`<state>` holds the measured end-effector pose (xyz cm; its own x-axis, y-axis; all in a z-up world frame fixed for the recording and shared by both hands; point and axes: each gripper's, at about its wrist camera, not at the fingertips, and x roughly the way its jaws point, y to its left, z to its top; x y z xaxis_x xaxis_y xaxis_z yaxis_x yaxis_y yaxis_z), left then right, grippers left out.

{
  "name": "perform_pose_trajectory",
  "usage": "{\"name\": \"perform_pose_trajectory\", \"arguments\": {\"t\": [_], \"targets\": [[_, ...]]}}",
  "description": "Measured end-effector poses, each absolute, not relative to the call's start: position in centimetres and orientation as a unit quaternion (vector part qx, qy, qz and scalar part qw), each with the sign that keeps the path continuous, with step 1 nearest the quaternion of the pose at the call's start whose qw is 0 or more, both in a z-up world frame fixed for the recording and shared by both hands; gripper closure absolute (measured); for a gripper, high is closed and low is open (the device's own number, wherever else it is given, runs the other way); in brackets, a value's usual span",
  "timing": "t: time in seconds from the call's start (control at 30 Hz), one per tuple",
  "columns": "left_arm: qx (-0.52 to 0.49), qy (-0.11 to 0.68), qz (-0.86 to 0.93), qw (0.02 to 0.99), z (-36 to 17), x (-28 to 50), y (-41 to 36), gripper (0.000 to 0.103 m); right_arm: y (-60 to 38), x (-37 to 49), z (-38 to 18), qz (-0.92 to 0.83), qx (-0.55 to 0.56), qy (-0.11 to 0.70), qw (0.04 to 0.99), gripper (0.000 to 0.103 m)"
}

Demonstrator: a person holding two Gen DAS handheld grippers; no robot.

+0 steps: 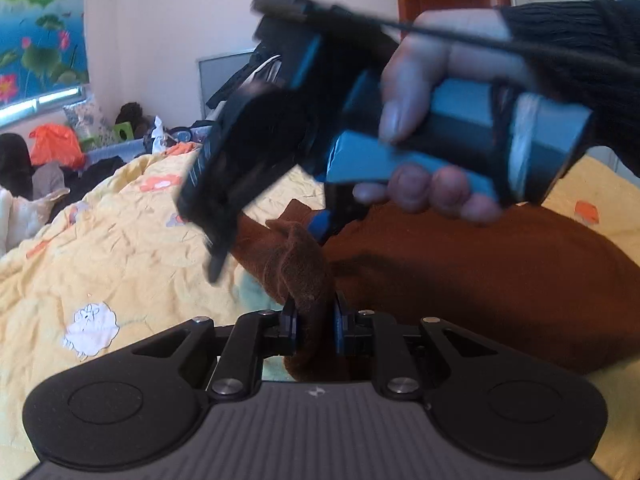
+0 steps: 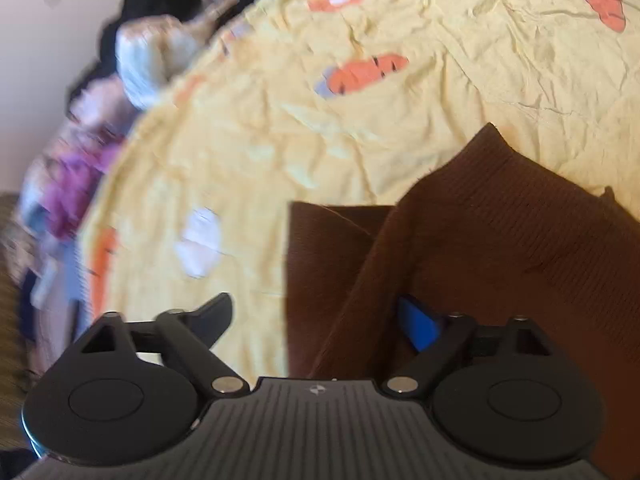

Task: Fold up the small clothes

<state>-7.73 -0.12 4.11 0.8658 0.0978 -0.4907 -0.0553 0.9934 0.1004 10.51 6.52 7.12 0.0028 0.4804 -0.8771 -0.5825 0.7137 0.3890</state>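
Left tool (image 1: 314,320) clamped on garment (image 1: 460,288) fold, anchoring it; right tool (image 2: 320,320) agape, straddling cloth edge, not pinching, on bed (image 2: 280,140).

The brown garment (image 2: 500,240) is showing as a matt, finely ribbed knit, its bunched edge looking fuzzy where it is sitting between the left gripper (image 1: 314,320) pads. The yellow bedspread (image 1: 120,248) is reading as thin, crinkled woven cloth with flat printed patches. Both grippers are appearing as matt black plastic with grooved grey housings and small shiny metal pivot pins; the right gripper (image 2: 316,320) is showing a smooth blue pad. The sleeve (image 1: 580,40) is looking like dark ribbed knit. An orange bag (image 1: 52,144) is gleaming like thin plastic.
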Motion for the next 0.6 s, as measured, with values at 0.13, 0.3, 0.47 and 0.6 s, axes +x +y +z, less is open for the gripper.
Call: {"name": "perform_pose_trajectory", "arguments": {"t": [0.13,0.3,0.47,0.6], "targets": [[0.056,0.252,0.026,0.966,4.4,-7.3,-0.8,0.088,3.3,10.6,7.6,0.383,-0.037,0.561,0.733,0.070],[0.081,0.204,-0.045,0.975,6.6,-6.8,-5.3,0.089,-7.5,9.2,11.4,0.395,0.042,0.499,0.770,0.075],[0.123,0.177,-0.166,0.962,6.5,-7.3,-12.7,0.090,-22.8,5.8,13.2,0.346,0.154,0.444,0.812,0.075],[0.179,0.240,-0.230,0.926,2.2,-7.5,-16.9,0.090,-30.6,3.3,6.9,0.282,0.230,0.482,0.797,0.074]]}}
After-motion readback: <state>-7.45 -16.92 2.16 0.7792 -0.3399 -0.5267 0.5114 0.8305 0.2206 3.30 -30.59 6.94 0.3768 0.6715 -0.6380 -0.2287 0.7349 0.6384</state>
